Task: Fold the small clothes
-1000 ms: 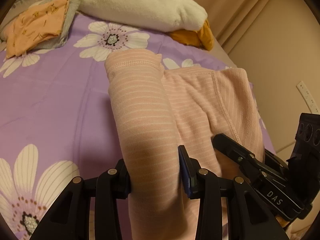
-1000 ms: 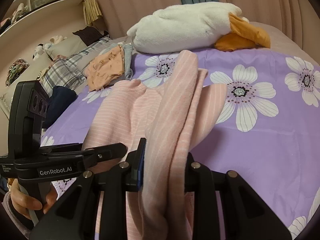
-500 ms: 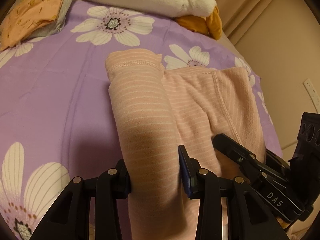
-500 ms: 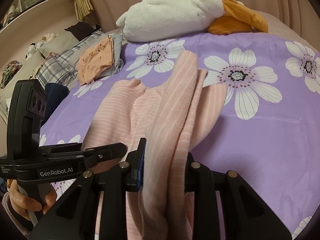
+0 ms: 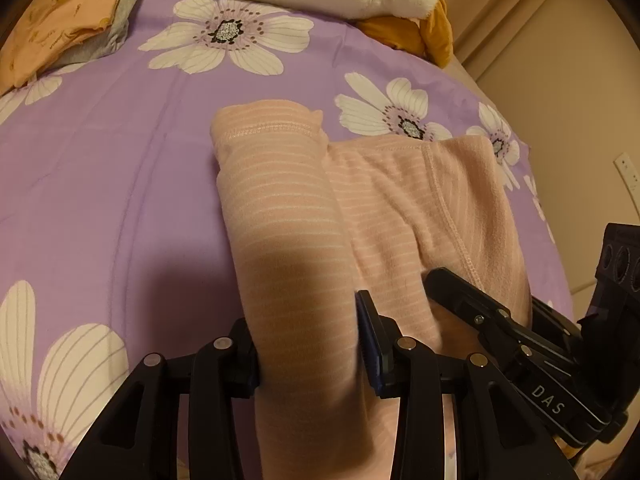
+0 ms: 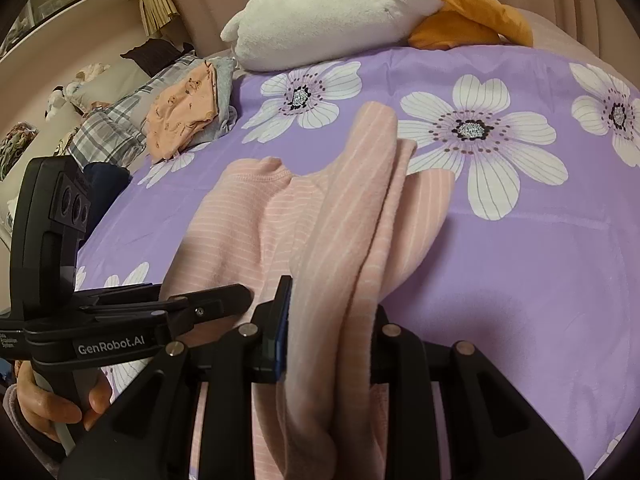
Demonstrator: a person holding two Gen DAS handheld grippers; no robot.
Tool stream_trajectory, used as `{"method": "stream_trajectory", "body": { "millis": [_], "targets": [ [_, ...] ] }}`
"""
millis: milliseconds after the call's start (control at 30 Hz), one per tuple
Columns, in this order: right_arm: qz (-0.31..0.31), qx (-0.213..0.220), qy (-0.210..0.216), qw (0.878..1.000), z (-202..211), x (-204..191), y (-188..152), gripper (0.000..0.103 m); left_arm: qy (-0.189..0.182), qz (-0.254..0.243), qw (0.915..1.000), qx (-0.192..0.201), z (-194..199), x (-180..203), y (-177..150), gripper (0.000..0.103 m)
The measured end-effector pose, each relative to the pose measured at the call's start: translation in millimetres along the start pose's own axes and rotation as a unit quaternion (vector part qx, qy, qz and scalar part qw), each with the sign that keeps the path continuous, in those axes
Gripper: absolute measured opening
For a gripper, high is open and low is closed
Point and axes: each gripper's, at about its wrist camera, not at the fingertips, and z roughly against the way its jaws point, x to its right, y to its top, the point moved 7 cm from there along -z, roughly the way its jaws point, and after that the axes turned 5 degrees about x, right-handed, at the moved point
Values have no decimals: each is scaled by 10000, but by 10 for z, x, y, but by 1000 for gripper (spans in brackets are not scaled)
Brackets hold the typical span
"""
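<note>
A small pink garment with thin white stripes [image 5: 400, 208] hangs from both grippers over the purple flowered bedspread [image 5: 100, 168]. My left gripper [image 5: 308, 344] is shut on one bunched part of it, which drapes forward. My right gripper [image 6: 332, 320] is shut on another bunched part [image 6: 360, 208]. The right gripper shows at the lower right of the left wrist view [image 5: 516, 340]. The left gripper shows at the left of the right wrist view [image 6: 168, 308], held by a hand.
A folded orange printed garment on grey cloth [image 6: 184, 112] lies at the far left of the bed. A white and orange plush toy [image 6: 360, 4] lies along the far edge. Plaid and dark clothes [image 6: 108, 132] sit beside the pile. A wall [image 5: 580, 100] is right of the bed.
Both grippers have moved forward and tilted downward over the bed with the pink garment held. The plush toy and folded pile have shifted up in both views.
</note>
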Motion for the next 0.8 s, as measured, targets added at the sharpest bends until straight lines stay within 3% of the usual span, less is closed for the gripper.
{"method": "stream_trajectory", "body": {
  "millis": [800],
  "targets": [
    [-80, -95, -2, 9999, -83, 74, -56, 28, 51, -6, 10000, -33, -18, -1, 2, 38]
  ]
}}
